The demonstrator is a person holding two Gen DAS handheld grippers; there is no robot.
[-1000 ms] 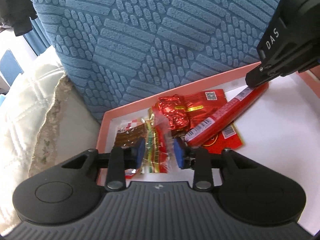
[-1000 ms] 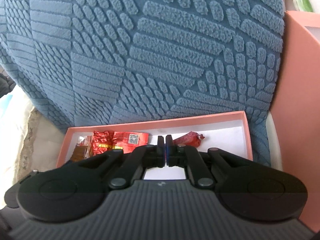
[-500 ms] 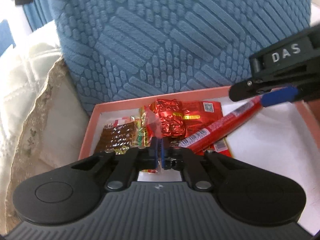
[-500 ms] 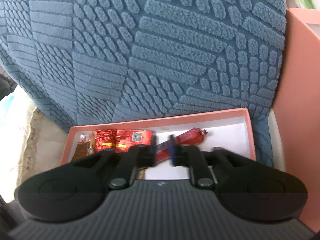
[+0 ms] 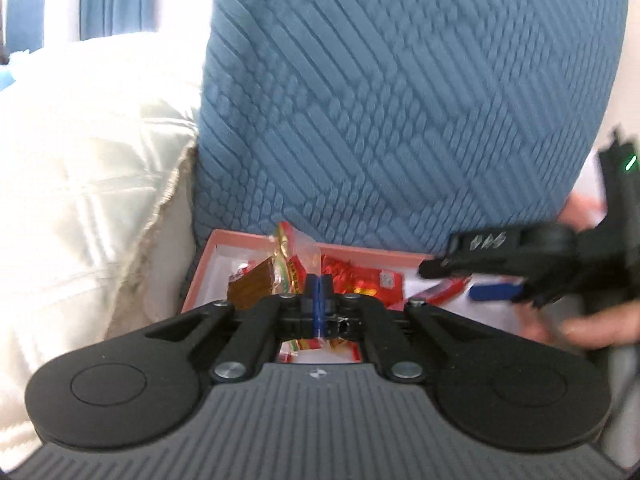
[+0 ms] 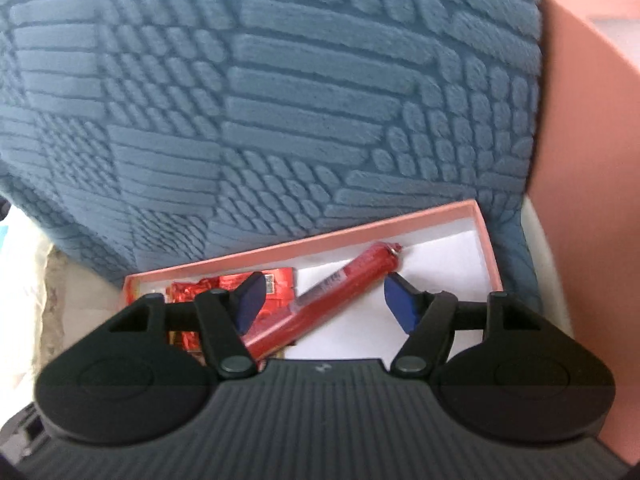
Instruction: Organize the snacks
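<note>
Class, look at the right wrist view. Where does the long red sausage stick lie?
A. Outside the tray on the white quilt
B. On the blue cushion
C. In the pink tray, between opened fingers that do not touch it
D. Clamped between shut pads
C: the red sausage stick lies slantwise on the pink tray, while the right gripper has its jaws opening, pads clear of it.

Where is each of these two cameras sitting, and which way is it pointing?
Left wrist: sits on the left gripper, looking down along its shut fingers at the pink tray; the right gripper and a hand show too.
Right wrist: sits on the right gripper, looking down between its opening fingers at the red sausage stick, which no pad touches.
Shared: the tray, the stick and the blue cushion.
</note>
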